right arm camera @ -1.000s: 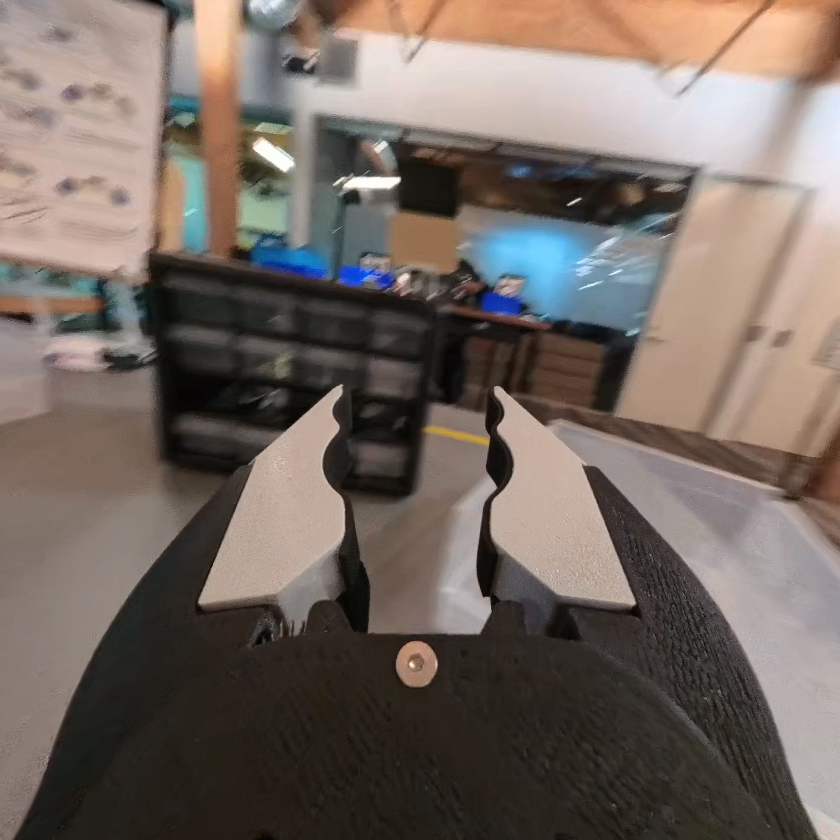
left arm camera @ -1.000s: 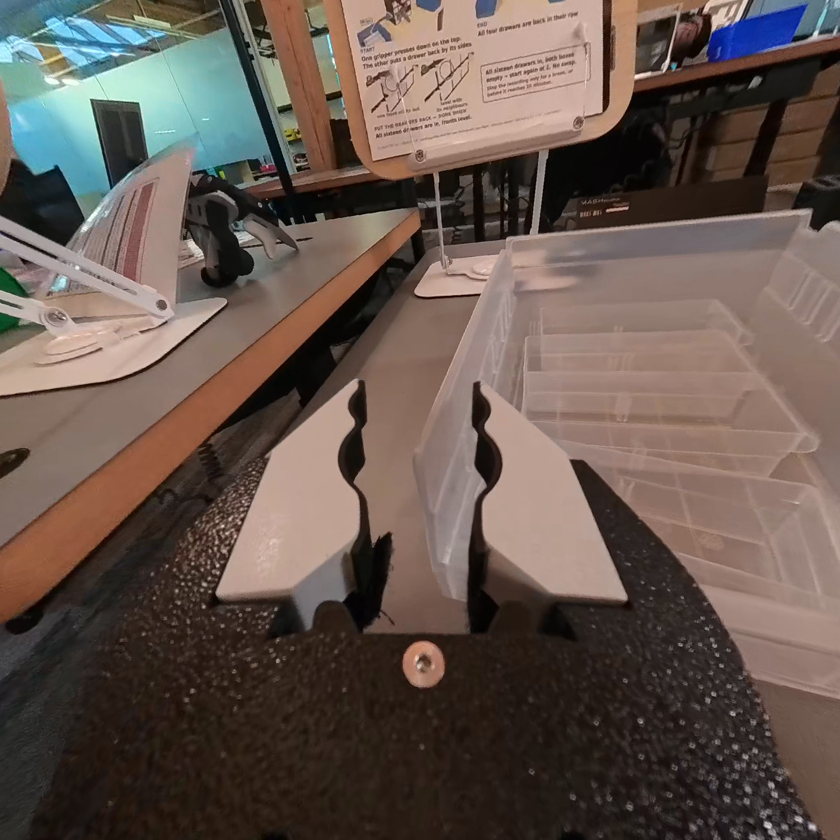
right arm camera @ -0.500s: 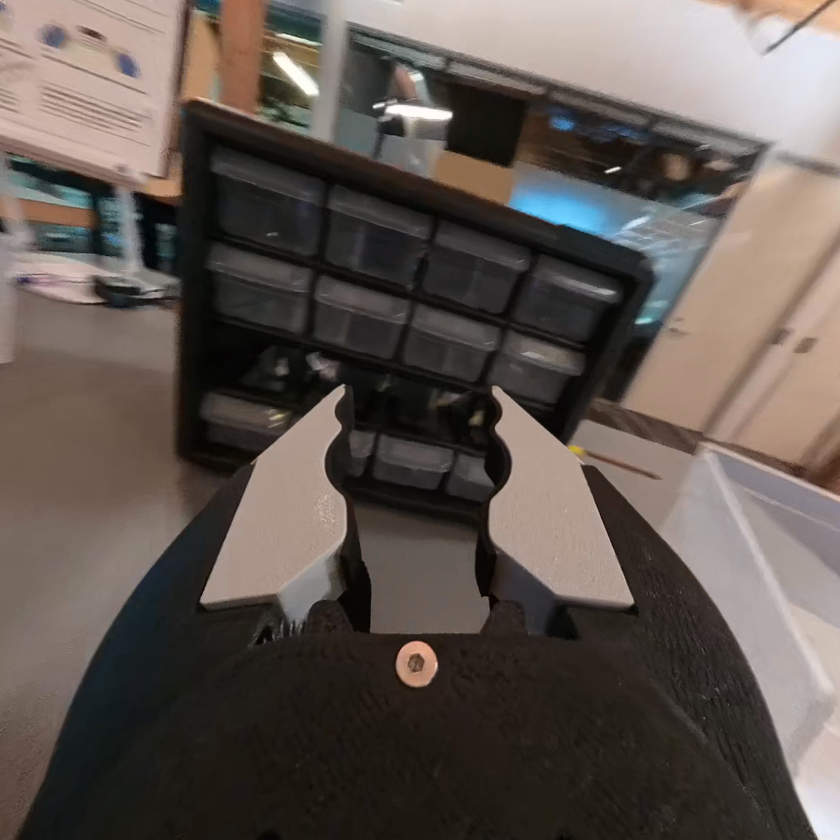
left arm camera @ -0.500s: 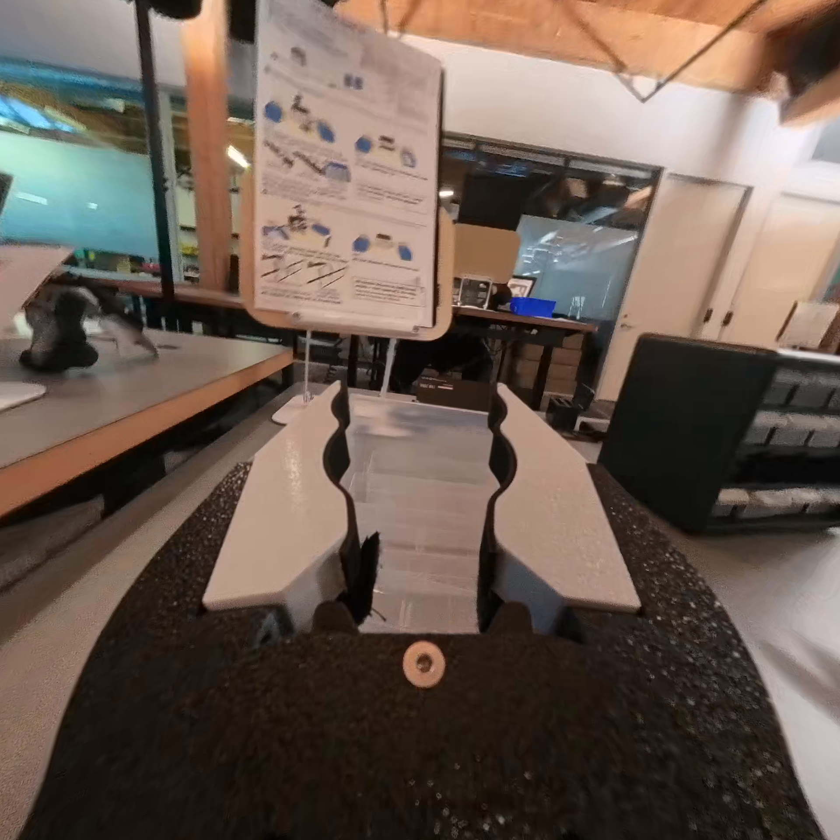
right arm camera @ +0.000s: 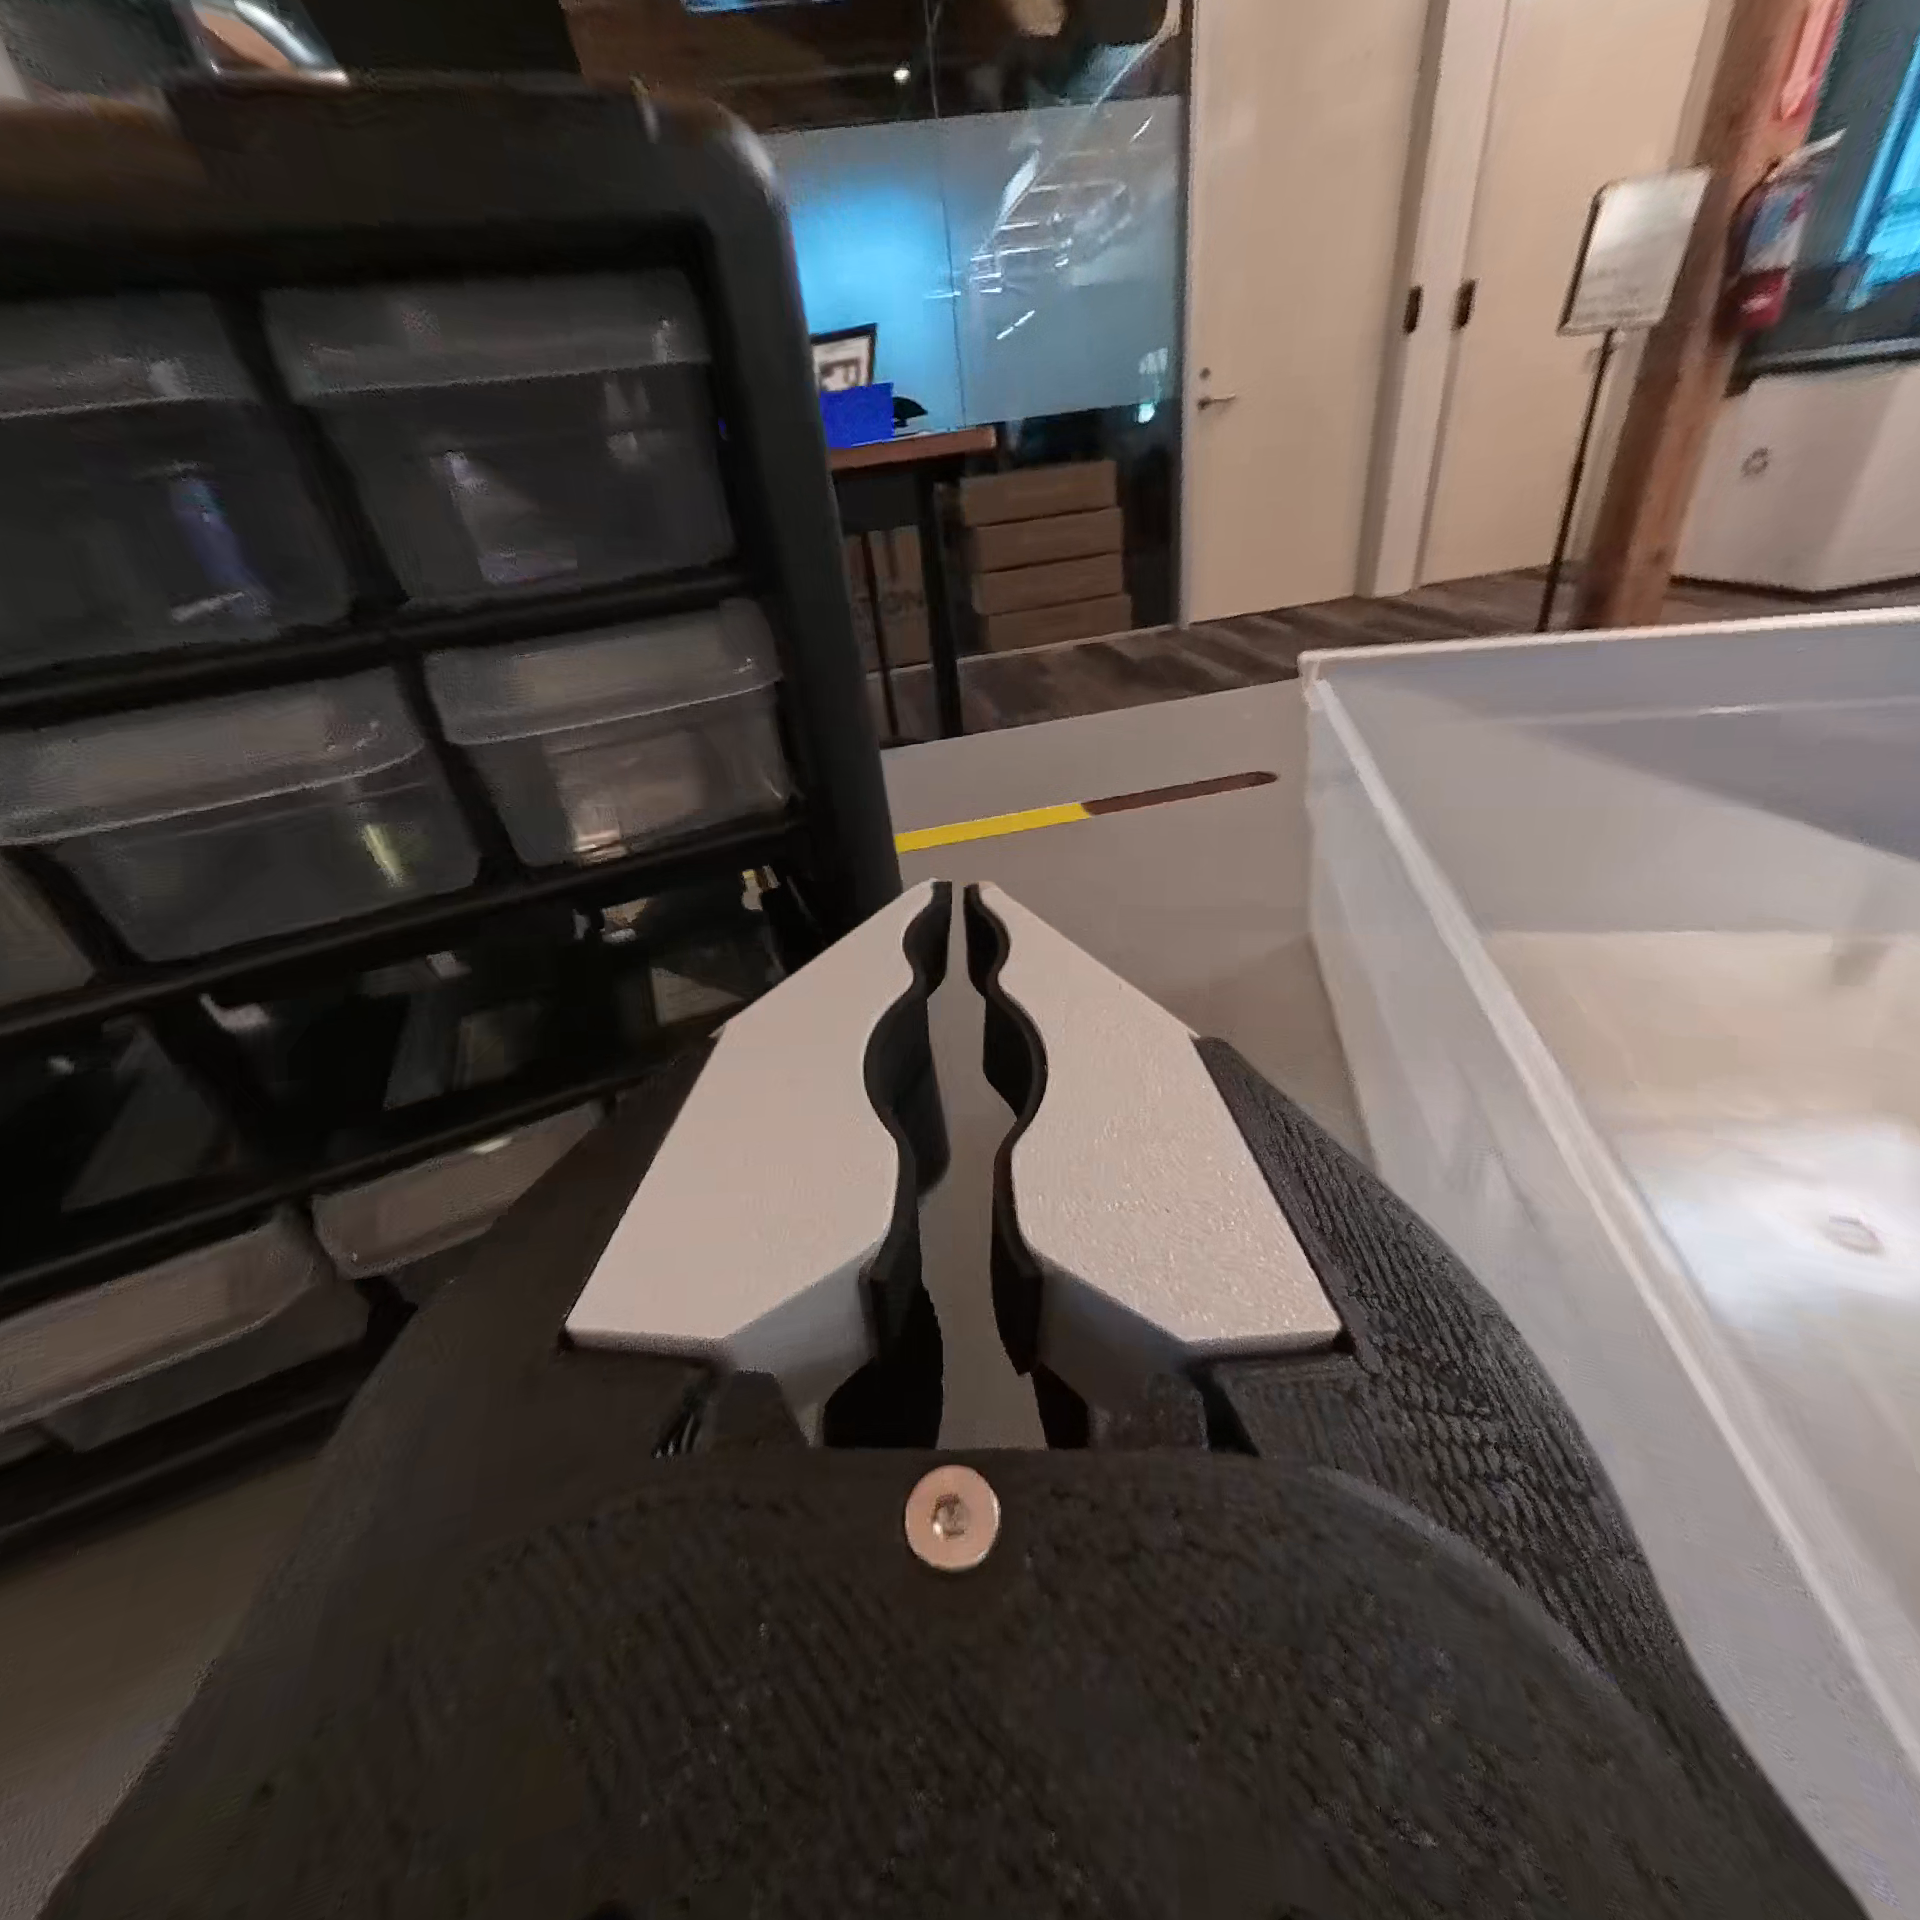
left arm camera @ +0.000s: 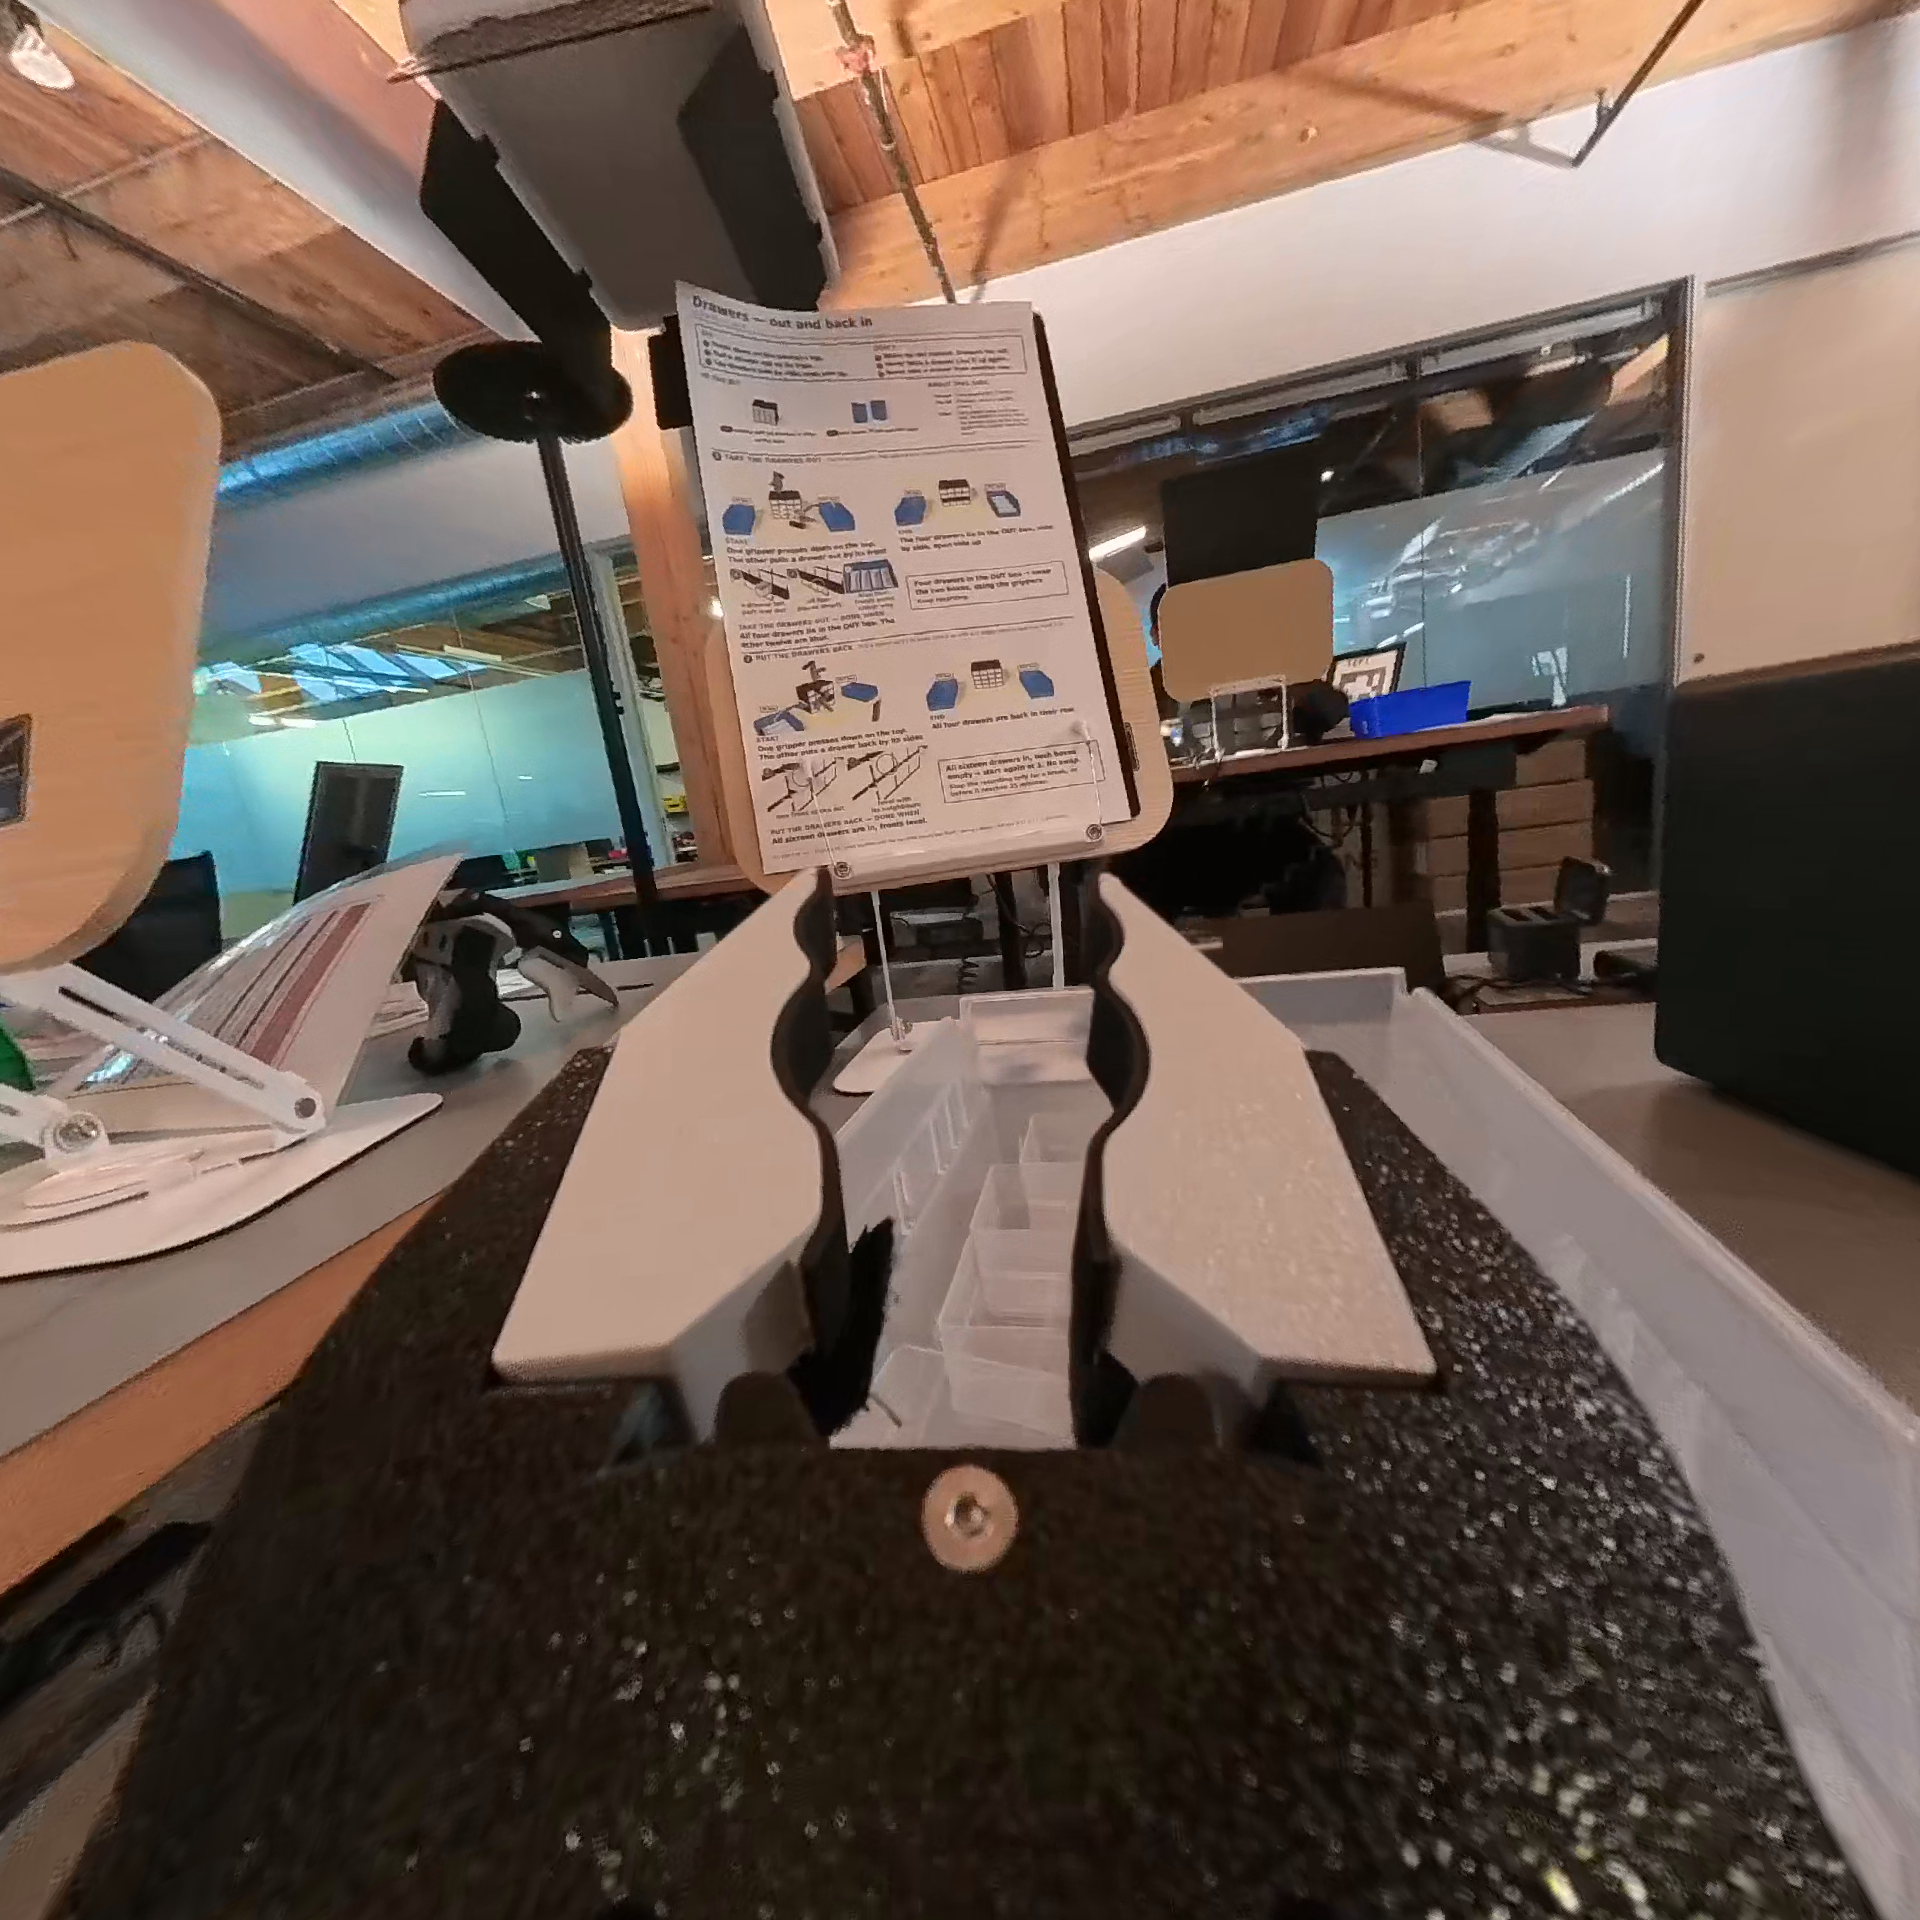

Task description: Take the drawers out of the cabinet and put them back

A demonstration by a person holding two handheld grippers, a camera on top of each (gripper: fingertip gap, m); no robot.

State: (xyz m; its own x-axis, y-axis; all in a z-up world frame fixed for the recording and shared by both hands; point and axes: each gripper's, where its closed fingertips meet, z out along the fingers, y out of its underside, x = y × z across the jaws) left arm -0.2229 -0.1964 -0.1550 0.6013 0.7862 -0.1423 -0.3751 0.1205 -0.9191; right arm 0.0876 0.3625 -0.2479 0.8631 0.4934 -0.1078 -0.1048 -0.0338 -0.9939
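Note:
The black cabinet fills the left of the right wrist view, with clear drawers in its upper rows and bottom row. Slots in the third row look empty and dark. My right gripper is shut on nothing, just in front of the cabinet's lower right corner. My left gripper is open and empty, hovering over a clear bin that holds several removed clear drawers. The cabinet's black side shows at the right of the left wrist view.
A second clear bin stands right of the right gripper. A yellow and brown strip marks the table behind. An instruction sheet on a stand stands behind the left bin. Another table to the left holds a stand and a spare gripper.
My right gripper has moved close to the cabinet's right side and closed from open. My left gripper has swung right and levelled over the drawer bin, staying open.

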